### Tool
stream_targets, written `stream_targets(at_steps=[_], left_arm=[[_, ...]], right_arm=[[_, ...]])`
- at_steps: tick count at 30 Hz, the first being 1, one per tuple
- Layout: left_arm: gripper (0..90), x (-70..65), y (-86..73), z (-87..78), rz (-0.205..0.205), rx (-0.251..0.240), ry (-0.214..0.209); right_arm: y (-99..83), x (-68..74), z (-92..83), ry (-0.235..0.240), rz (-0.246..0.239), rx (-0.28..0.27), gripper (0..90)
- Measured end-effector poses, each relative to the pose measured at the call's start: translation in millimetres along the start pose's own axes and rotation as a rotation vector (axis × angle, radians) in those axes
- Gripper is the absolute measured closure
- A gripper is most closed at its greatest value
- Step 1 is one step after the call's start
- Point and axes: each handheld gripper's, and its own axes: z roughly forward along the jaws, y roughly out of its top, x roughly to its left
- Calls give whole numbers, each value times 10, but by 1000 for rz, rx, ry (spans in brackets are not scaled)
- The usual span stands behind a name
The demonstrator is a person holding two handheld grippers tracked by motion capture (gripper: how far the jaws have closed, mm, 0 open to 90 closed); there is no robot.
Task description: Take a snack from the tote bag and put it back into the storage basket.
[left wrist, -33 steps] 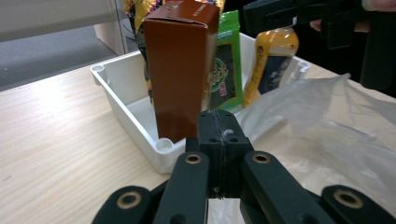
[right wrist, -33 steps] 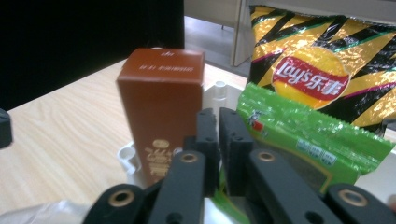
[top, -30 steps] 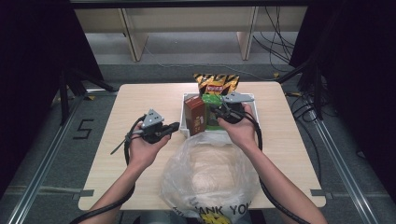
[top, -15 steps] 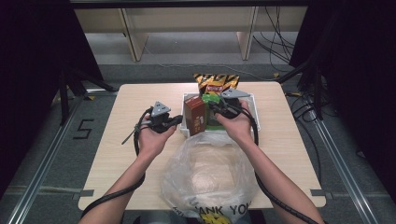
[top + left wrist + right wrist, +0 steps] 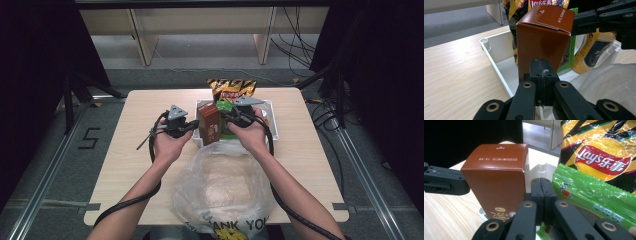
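Observation:
A tall brown carton (image 5: pixel 209 127) stands upright at the left end of the white tray (image 5: pixel 267 107). My left gripper (image 5: pixel 191 127) is shut and empty, its tip by the carton's left side. In the left gripper view the shut jaws (image 5: pixel 541 75) point at the brown carton (image 5: pixel 544 42). My right gripper (image 5: pixel 228 118) is shut and empty at the carton's right side, near its top. In the right gripper view its shut jaws (image 5: pixel 543 192) sit between the carton (image 5: pixel 496 185) and a green packet (image 5: pixel 589 192). Whether either tip touches the carton I cannot tell.
A yellow Lay's chip bag (image 5: pixel 231 90) stands at the tray's far side, and a yellow pouch (image 5: pixel 591 52) lies in the tray. A crumpled clear plastic bag (image 5: pixel 220 190) lies on the table's near edge between the forearms. Bare tabletop (image 5: pixel 130 150) spreads to the left.
My left hand has moved forward and right, bringing its gripper up beside the brown carton. The right gripper has stayed by the carton.

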Motion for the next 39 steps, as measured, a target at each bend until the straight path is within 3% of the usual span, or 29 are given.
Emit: stream_targets(at_steps=[4, 5, 8, 10, 11, 12, 14, 21, 22, 23, 25, 27, 29, 33, 39], left_arm=[[888, 20, 22, 7, 20, 13, 13], [888, 11, 24, 21, -5, 1, 13], [888, 22, 41, 35, 0, 4, 15], [888, 32, 58, 42, 14, 15, 18], [888, 22, 66, 58, 1, 5, 15], [889, 30, 76, 54, 17, 14, 19], [887, 24, 82, 73, -3, -3, 21], [887, 40, 84, 97, -8, -7, 27], [887, 42, 85, 98, -5, -5, 29], [887, 42, 88, 103, -8, -6, 32], [888, 47, 94, 113, -12, -7, 36], [889, 57, 105, 116, 10, 6, 45], [889, 47, 107, 133, -4, -7, 46], [889, 63, 120, 139, 11, 6, 55], [889, 61, 135, 171, -6, -7, 68]], right_arm=[[21, 10, -1, -9, -7, 4, 900], [22, 11, 15, -8, -9, -7, 900], [18, 39, 39, -9, 2, -13, 900], [18, 36, 30, 0, -18, 10, 900], [6, 56, 49, -7, -3, -10, 900], [5, 52, 44, 1, -12, -1, 900], [-2, 53, 42, 0, -4, 3, 900], [-9, 59, 27, 7, -6, 17, 900], [-17, 64, 34, -4, -15, -5, 900], [-11, 59, 18, 5, -30, 12, 900], [-18, 92, 9, 7, -16, 3, 900], [-24, 92, -7, 11, -36, 4, 900], [-35, 104, -13, 17, -39, -8, 900], [-51, 128, -32, 18, -27, -8, 900], [-69, 147, -45, 21, -28, 1, 900]])
